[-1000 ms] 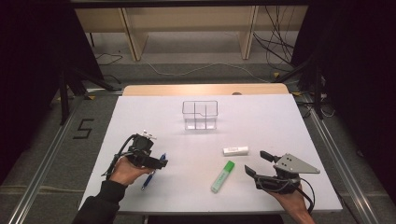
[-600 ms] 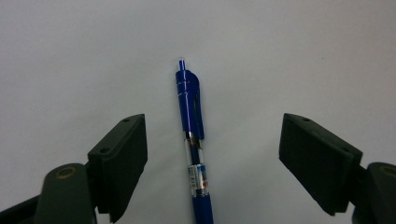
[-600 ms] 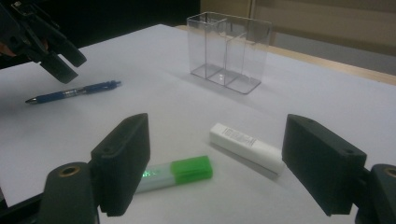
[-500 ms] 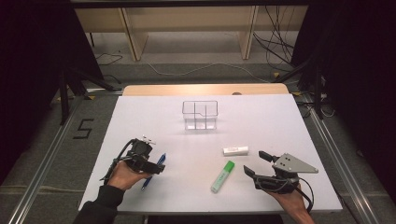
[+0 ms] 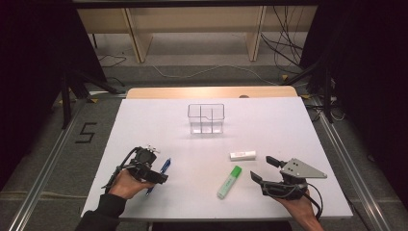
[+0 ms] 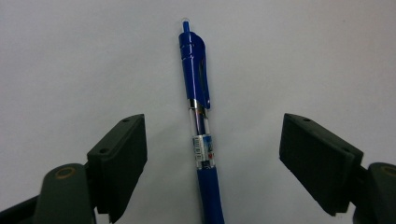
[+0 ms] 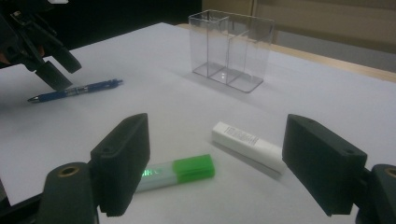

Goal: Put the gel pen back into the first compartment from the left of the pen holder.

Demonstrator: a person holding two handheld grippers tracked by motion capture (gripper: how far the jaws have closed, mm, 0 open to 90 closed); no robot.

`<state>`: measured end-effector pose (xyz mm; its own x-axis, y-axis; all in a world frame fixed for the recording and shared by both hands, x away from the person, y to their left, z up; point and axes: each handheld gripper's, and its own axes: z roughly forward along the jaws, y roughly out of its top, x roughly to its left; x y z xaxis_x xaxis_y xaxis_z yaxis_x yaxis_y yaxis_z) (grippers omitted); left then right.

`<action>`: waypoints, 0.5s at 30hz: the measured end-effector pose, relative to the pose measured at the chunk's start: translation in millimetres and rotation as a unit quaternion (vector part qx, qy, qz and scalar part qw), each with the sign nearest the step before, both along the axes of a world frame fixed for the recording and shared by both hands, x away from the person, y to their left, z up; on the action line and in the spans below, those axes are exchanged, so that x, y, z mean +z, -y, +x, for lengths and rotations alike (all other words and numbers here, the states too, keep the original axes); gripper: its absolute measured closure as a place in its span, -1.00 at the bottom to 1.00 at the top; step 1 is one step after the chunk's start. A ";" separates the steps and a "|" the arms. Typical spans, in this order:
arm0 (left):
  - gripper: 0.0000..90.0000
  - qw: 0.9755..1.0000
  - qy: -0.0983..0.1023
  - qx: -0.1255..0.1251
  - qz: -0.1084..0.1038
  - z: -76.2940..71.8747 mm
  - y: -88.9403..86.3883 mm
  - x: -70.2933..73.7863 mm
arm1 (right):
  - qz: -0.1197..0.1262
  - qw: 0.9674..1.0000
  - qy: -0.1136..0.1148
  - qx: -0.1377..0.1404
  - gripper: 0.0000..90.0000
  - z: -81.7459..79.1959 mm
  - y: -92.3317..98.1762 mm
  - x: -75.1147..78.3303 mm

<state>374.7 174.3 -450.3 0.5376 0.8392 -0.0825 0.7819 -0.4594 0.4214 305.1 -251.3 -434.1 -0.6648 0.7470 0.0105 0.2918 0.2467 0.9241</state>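
Note:
A blue click pen [image 6: 198, 116] lies on the white table [image 5: 192, 159], between the jaws of my open left gripper [image 6: 212, 140], which touch nothing. In the high view that gripper [image 5: 155, 169] hangs over the pen [image 5: 165, 166] at the front left. My right gripper [image 5: 262, 168] is open and empty at the front right. Ahead of it lie a green-capped highlighter [image 7: 180, 171] and a white eraser stick [image 7: 247, 145]. The highlighter [image 5: 229, 182] is just left of the right jaws and the eraser [image 5: 242, 155] lies beyond it.
A clear plastic organiser [image 5: 206, 118] with several compartments stands empty at the table's middle back, also seen as the organiser [image 7: 231, 49] in the right gripper view. A wooden strip [image 5: 211, 92] runs along the far edge. Cables lie on the floor behind.
My left gripper has come down and slightly nearer the person, settling over the blue pen. The right gripper has barely shifted. Pen, highlighter and eraser lie where they were.

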 end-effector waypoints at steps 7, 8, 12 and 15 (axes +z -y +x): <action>-0.22 1.000 -0.002 -0.008 0.012 -0.7 0.1 -1.0 | -0.001 1.000 -0.003 0.002 -0.46 1.5 -0.1 -0.8; -0.18 1.000 -0.002 -0.010 0.012 -0.9 0.3 -1.3 | -0.001 1.000 -0.003 0.002 -0.46 1.3 -0.6 -1.1; 0.01 1.000 -0.001 -0.014 0.012 -1.9 1.0 -2.0 | 0.001 1.000 0.000 0.006 -0.46 2.0 -1.3 -1.0; 0.09 1.000 -0.005 -0.018 0.017 -2.4 1.2 -2.9 | 0.000 1.000 -0.003 0.005 -0.47 1.6 -2.2 -1.1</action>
